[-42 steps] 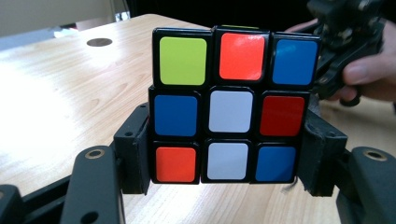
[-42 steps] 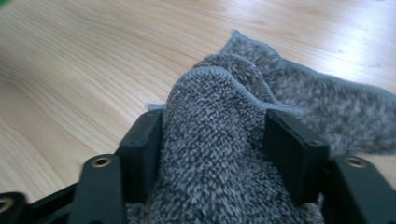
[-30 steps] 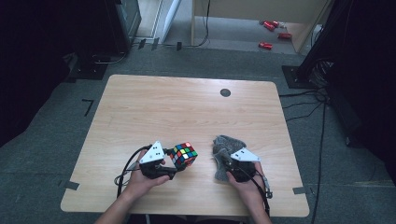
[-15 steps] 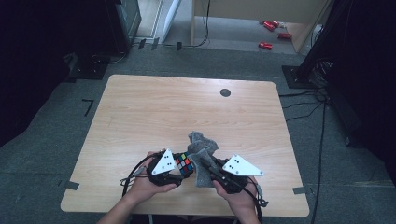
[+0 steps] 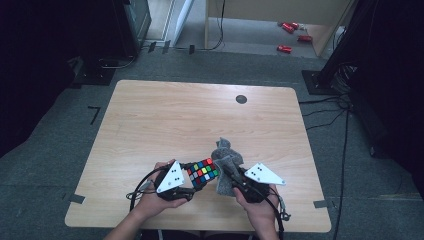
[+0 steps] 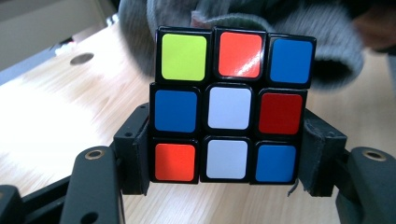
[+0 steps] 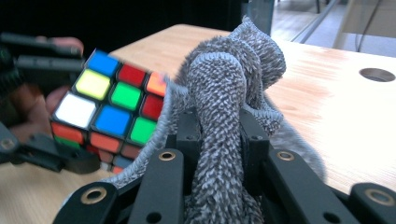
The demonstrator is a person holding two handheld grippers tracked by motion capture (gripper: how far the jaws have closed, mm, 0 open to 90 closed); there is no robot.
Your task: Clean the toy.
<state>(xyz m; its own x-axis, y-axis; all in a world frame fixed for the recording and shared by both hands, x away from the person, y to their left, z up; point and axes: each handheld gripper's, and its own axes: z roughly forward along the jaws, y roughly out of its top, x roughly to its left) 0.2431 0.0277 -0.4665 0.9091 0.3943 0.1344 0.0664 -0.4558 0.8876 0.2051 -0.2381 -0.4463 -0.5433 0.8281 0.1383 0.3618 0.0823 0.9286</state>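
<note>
cube [image 6: 231, 104] first: black-framed puzzle cube, three by three stickers on each face, scrambled. the face toward the left gripper view reads yellow-green, orange, blue along the top row, blue, white, red in the middle, orange, white, blue at the bottom. it sits lifted off the desk [image 5: 165, 120], near the front edge, a little left of centre in the high view. beside it is a grey knitted cloth [image 7: 224, 116], bunched and folded, its loose end sticking up; in the right gripper view its edge lies against the cube's side.

left tongs [image 6: 229, 158] are clamped on the cube, one pad on each side of its bottom row, pointing level toward the cloth. right tongs [image 7: 219, 135] are pinched together on the cloth, a thick fold squeezed between the two pads, with more cloth spilling over them. in the high view both hands come up from the bottom edge: left hand [image 5: 160, 197] wraps the left tongs' body, right hand [image 5: 257, 205] wraps the right one, and the two point inward at each other so cube and cloth meet between them.

count: one cube, one cloth, two tongs, two hands, one desk.
</note>
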